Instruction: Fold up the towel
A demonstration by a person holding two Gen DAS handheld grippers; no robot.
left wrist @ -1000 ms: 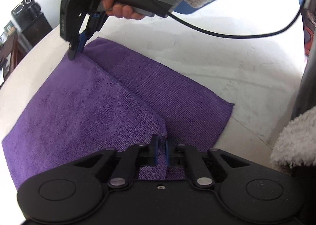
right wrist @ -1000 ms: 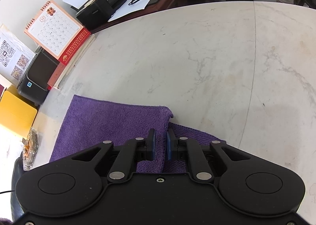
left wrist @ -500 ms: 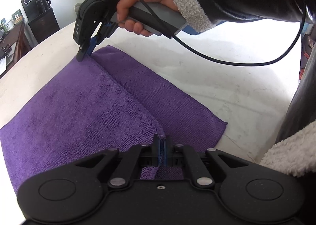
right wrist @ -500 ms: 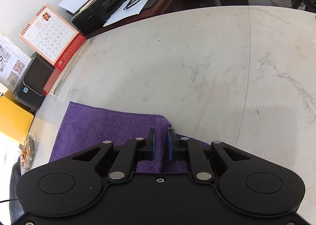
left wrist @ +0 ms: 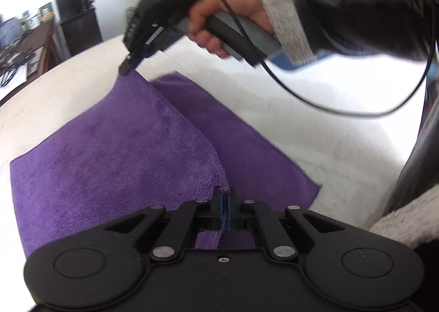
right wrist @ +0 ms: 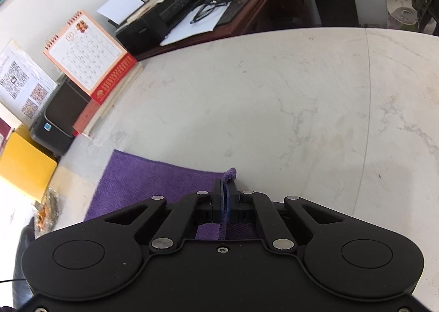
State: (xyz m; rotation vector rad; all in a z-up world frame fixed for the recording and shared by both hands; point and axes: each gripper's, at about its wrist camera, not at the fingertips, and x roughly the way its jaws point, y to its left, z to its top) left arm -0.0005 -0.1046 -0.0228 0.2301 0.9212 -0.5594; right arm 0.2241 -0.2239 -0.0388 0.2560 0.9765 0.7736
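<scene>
A purple towel (left wrist: 115, 153) lies partly folded on the white marble table (left wrist: 315, 125), its upper layer lifted off the lower one. In the left wrist view my left gripper (left wrist: 225, 196) is shut on the near corner of that upper layer. My right gripper (left wrist: 126, 67) shows at the far corner in the same view, pinching it and holding it raised. The right wrist view has the right gripper (right wrist: 226, 188) shut on the towel (right wrist: 153, 183), a tuft of cloth sticking out past the pads.
A desk calendar (right wrist: 87, 57), a black box (right wrist: 60, 117) and a yellow box (right wrist: 22, 164) stand along the table's left edge. A wooden desk with a printer (right wrist: 164, 21) lies beyond. A hand and dark sleeve (left wrist: 343, 7) with a cable cross above the towel.
The right gripper's jaws have closed on the far corner. Both grippers have risen, lifting the towel's upper layer off the table.
</scene>
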